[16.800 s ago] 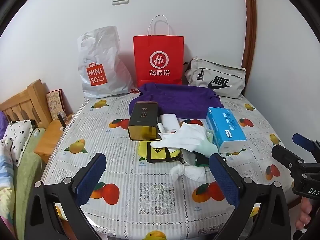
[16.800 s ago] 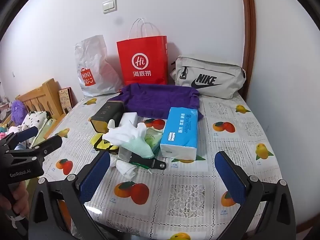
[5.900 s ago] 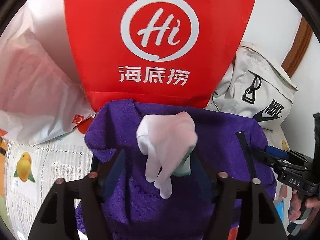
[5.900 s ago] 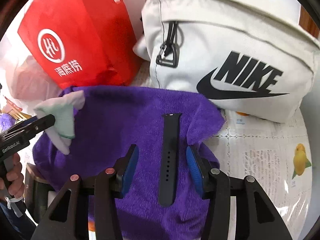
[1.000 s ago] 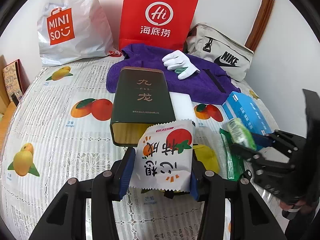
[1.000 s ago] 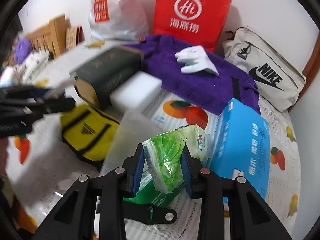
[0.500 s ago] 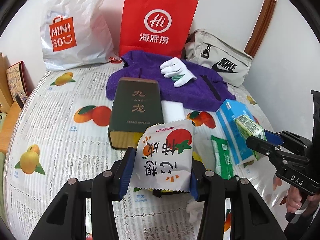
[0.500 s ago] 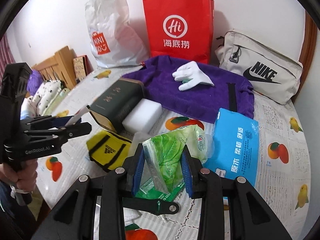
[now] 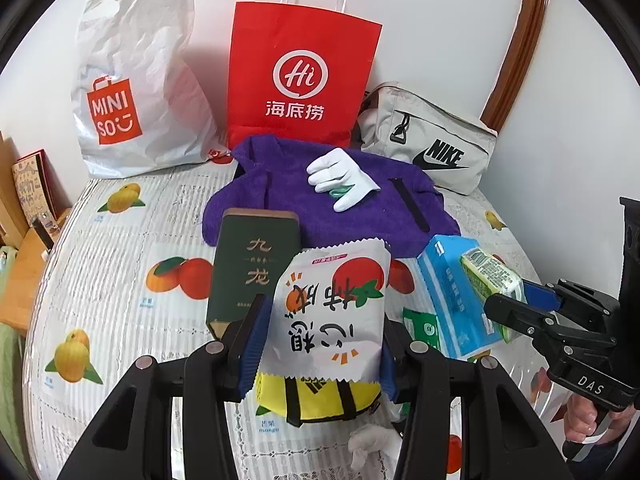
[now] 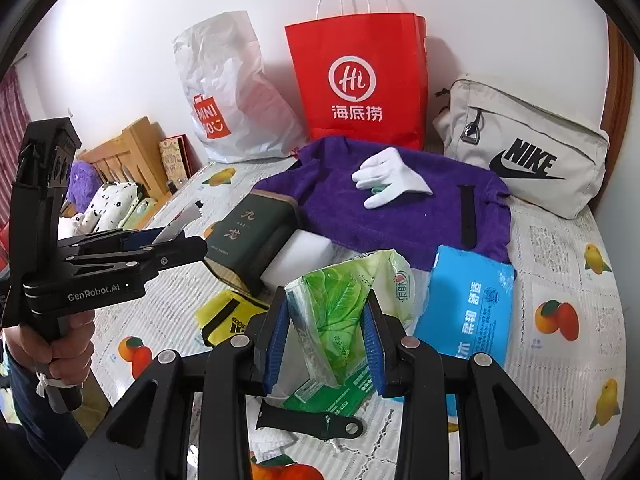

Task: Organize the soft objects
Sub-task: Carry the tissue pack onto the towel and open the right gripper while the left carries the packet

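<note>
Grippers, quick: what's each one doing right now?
Left gripper: closed on the snack packet.
Right gripper: closed on the green tissue pack.

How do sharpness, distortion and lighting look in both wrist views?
Left wrist view: sharp, strong fisheye bending, black corners, even light, soft shadow behind the red paper bag. Right wrist view: equally sharp, the bag also shadowed on the wall, no blown glare.

White snack packet (image 9: 330, 312), orange-and-red print, upright, clamped between blue pads, off the table. Green tissue pack (image 10: 346, 308), crinkled plastic, pinched upright at its lower half. White glove (image 9: 340, 178) lies flat on purple towel (image 9: 360, 216), at 12 o'clock of the snack packet.
</note>
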`<action>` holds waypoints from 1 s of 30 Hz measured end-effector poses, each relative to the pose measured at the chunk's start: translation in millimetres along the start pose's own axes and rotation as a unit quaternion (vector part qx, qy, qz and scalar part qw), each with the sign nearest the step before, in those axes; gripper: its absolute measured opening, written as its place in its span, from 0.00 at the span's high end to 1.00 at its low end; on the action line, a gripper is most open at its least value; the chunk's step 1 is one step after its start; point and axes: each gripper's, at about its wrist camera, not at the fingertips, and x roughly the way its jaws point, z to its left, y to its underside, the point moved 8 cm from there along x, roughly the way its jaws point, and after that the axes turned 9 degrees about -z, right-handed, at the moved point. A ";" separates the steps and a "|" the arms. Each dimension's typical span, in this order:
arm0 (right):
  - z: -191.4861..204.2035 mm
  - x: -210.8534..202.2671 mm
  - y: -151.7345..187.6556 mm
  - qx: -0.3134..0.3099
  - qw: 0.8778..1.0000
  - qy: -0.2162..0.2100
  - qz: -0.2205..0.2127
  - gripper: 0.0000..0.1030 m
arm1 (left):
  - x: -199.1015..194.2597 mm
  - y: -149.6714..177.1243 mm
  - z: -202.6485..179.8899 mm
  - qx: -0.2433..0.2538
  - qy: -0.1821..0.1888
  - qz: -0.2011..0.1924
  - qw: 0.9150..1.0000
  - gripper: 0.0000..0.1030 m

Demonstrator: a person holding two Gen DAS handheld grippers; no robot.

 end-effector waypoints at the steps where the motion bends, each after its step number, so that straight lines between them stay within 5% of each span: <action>1: -1.8 0.0 -1.7 0.000 1.000 0.001 -0.001 0.66 | 0.1 -0.9 0.0 0.000 -0.001 0.000 1.000 0.56; 30: -98.0 78.4 -70.6 0.040 0.998 0.042 0.003 0.66 | 71.6 -57.8 19.5 -0.005 -0.017 0.014 1.000 0.56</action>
